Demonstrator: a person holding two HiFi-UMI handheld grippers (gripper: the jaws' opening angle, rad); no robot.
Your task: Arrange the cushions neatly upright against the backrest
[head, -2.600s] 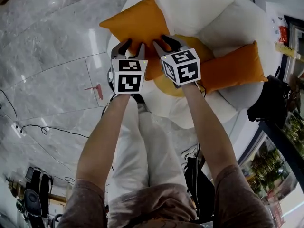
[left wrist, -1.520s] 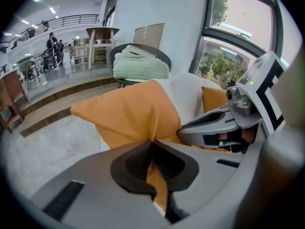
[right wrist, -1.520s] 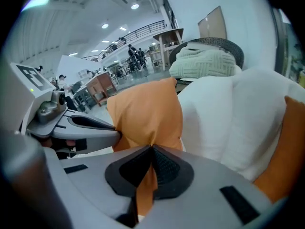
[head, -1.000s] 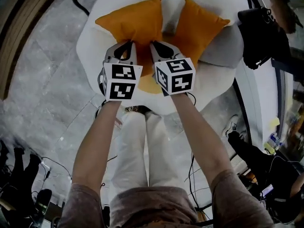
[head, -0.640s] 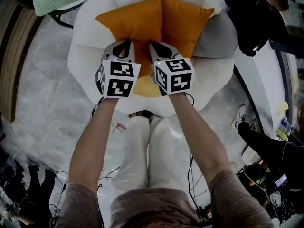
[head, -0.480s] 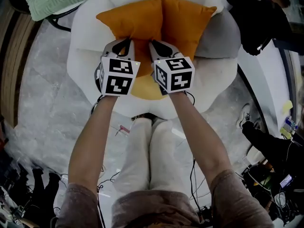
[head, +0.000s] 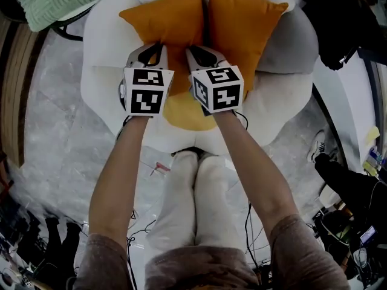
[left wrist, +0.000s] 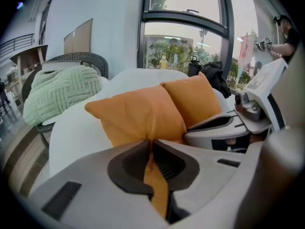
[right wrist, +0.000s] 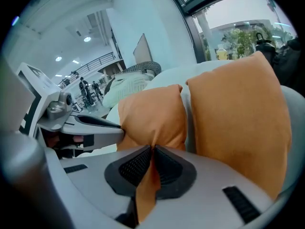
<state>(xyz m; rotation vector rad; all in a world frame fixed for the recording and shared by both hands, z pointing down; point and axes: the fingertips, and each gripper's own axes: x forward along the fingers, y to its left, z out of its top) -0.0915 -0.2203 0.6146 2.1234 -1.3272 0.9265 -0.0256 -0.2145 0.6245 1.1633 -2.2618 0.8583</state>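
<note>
I have my left gripper (head: 158, 47) and right gripper (head: 191, 51) both clamped on the lower edge of the left-hand orange cushion (head: 166, 17).

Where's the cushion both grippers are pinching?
In the head view the held cushion stands upper left on the white chair, against the backrest, beside the second orange cushion on its right; left gripper and right gripper clamp its lower edge.
</note>
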